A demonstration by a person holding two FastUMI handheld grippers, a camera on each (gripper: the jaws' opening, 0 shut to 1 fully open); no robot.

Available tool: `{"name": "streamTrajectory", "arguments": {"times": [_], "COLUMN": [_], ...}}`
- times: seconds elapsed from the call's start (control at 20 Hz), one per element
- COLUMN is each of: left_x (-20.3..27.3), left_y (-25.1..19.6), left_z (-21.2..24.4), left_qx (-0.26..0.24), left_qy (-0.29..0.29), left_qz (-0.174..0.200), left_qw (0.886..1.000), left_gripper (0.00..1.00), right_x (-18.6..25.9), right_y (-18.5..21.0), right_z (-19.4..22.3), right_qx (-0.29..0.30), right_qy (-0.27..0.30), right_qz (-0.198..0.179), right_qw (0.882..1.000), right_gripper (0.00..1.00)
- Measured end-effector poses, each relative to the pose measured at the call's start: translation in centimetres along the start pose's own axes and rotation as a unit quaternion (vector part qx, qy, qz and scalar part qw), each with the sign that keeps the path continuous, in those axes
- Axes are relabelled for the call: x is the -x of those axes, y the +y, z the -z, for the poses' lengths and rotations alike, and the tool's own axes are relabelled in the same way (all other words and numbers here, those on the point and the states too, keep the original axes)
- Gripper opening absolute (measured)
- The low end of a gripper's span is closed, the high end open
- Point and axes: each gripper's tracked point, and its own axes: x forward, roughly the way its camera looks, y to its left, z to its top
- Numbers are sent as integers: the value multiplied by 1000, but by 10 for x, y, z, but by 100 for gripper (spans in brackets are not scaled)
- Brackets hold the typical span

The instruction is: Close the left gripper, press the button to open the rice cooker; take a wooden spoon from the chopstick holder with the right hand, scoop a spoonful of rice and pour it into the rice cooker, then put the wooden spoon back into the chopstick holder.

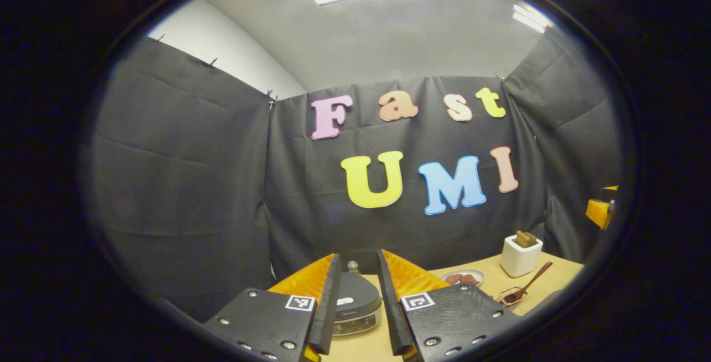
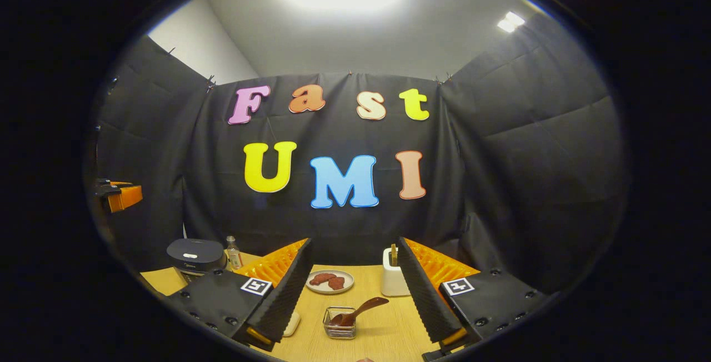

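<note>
Both tongs, left (image 1: 356, 306) and right (image 2: 355, 290), gape empty; the rice cooker (image 1: 355, 303) lid is down. The wooden spoon (image 2: 358, 311) looks light and stiff; its raised handle seems the best hold.

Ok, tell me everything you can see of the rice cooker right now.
The rice cooker is a squat, dark, glossy appliance with rounded corners and a lighter metallic band round its base. Its lid is shut, with a small pale patch on top. It stands upright on the wooden table, at the left end in the right gripper view, a small bottle just beside it. Neither gripper touches it.
</note>
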Motion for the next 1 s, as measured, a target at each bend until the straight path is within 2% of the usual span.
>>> {"name": "streamTrajectory", "arguments": {"times": [0.05,0.15,0.2,0.25,0.3,0.4,0.45,0.7,1.0], "left_x": [-7,-23,-30,-38,-46,-62,-72,-110,-150], "left_y": [3,1,11,20,21,25,32,48,42], "left_z": [4,12,18,22,25,41,46,86,143], "left_qx": [-1,6,5,6,15,31,36,57,63], "left_qy": [3,8,9,11,15,21,26,51,91], "left_qz": [-6,10,-10,-14,-6,-4,-4,10,35], "left_qw": [1000,1000,1000,1000,1000,999,999,997,993], "left_gripper": [45,34,29,11,6,7,1,0,0], "right_x": [0,-5,-8,-10,-12,-19,-21,-33,-47], "right_y": [1,0,-1,3,6,8,12,23,32], "right_z": [0,1,2,4,4,5,7,10,17], "right_qx": [-1,-3,-5,-9,-10,-6,-6,0,9], "right_qy": [0,-3,0,3,2,4,6,11,23], "right_qz": [1,14,22,25,26,38,39,51,75], "right_qw": [1000,1000,1000,1000,1000,999,999,999,997], "right_gripper": [95,95,95,93,96,96,95,96,96]}}
